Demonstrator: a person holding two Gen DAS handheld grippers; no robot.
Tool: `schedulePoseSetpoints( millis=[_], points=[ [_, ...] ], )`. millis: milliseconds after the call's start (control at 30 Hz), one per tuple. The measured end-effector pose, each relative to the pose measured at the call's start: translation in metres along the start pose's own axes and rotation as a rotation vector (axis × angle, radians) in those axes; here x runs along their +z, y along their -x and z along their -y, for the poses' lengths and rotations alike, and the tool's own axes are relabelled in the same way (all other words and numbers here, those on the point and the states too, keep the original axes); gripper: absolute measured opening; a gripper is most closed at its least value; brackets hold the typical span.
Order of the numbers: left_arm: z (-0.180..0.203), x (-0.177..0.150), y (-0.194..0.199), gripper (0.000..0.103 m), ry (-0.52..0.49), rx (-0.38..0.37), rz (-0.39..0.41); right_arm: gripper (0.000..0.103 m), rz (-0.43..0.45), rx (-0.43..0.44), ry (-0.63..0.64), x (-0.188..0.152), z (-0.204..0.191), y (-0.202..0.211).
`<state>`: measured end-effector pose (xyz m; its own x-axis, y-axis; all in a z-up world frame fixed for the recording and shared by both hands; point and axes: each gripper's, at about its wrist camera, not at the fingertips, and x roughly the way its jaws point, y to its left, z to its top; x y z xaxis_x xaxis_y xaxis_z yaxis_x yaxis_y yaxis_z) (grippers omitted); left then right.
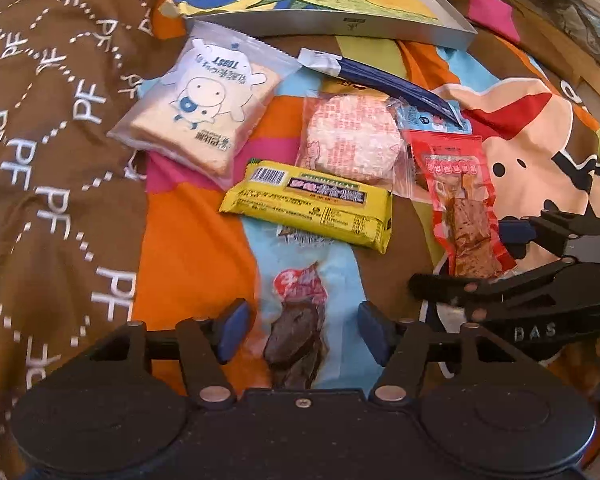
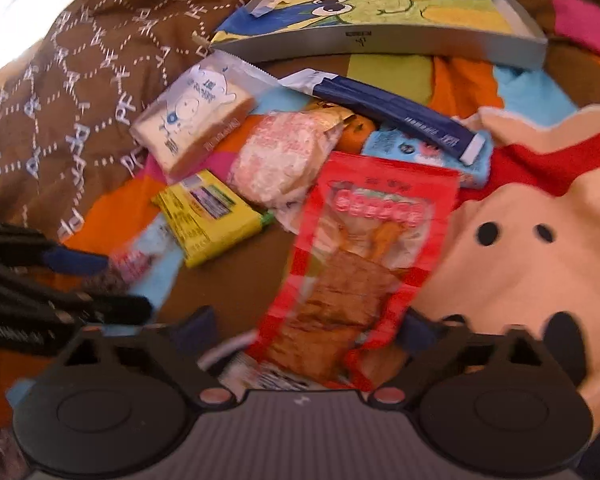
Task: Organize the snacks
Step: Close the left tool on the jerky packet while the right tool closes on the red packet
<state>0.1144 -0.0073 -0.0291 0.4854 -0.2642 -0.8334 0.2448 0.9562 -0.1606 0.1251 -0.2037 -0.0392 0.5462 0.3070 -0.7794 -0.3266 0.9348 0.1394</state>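
Snack packets lie on a patterned bedspread. My left gripper (image 1: 304,330) is open, its blue pads either side of a clear packet of dark meat (image 1: 296,336) that lies flat. My right gripper (image 2: 310,328) is open too, with the near end of a red packet of brown tofu strips (image 2: 360,260) between its fingers; that view is blurred. In the left wrist view the right gripper (image 1: 480,258) comes in from the right at the red packet (image 1: 460,200). The left gripper (image 2: 80,280) shows at the left edge of the right wrist view.
Beyond lie a toast packet (image 1: 196,108), a round pink cracker packet (image 1: 352,140), a yellow bar (image 1: 312,204), a dark blue stick packet (image 1: 388,80) and a small light blue packet (image 2: 420,152). A shallow grey box (image 1: 340,26) with a cartoon lining sits at the back.
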Motion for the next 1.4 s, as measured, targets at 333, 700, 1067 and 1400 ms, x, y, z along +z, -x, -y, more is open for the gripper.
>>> schedulePoseSetpoints(
  millis=[333,700,1067,1400],
  points=[
    [0.001,-0.001,-0.002,0.062,-0.059,0.016,0.004,0.092,0.045,-0.08,0.094,-0.009,-0.012,-0.002],
    [0.018,-0.003,-0.004,0.05,0.051,0.131,0.017,0.065,0.09,-0.094,0.098,-0.015,-0.013,0.012],
    [0.029,-0.006,0.0,0.049,0.102,0.174,0.001,0.064,0.081,-0.047,0.098,-0.018,-0.014,0.015],
    [0.033,-0.009,0.006,0.048,0.118,0.182,0.016,0.054,0.117,-0.068,0.124,-0.023,-0.019,0.024]
  ],
)
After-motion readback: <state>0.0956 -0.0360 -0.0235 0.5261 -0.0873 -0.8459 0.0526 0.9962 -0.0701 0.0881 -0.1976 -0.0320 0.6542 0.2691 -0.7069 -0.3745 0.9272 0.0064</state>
